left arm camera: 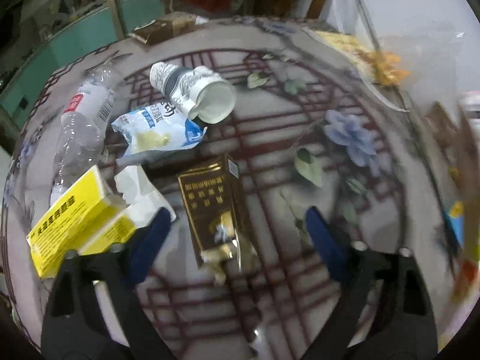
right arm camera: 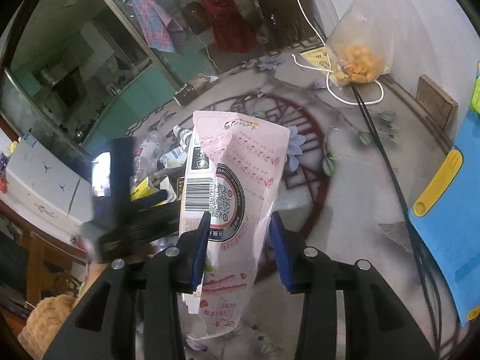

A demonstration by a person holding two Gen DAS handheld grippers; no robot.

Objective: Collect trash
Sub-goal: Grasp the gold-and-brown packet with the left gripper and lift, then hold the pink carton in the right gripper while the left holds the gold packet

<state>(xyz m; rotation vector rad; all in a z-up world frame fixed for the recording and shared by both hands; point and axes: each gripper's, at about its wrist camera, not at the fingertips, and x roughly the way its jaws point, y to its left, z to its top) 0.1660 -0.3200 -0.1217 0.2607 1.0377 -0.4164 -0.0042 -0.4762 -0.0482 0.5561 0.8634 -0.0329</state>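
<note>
While the pink wrapper (right arm camera: pixel 237 186) is gripped by the right claw (right arm camera: pixel 240 249), the gold box (left arm camera: pixel 213 207) could be toppled by the open left claw (left arm camera: pixel 237 228).

Left gripper (left arm camera: pixel 237 225) pitched steeply downward, jaws apart (nothing pressed between pads). Right gripper (right arm camera: pixel 240 240) angled downward, jaws clamped.

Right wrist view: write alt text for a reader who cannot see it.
The right gripper holds a pink wrapper upright above a patterned table. The left gripper reaches toward a trash pile behind it.
</note>
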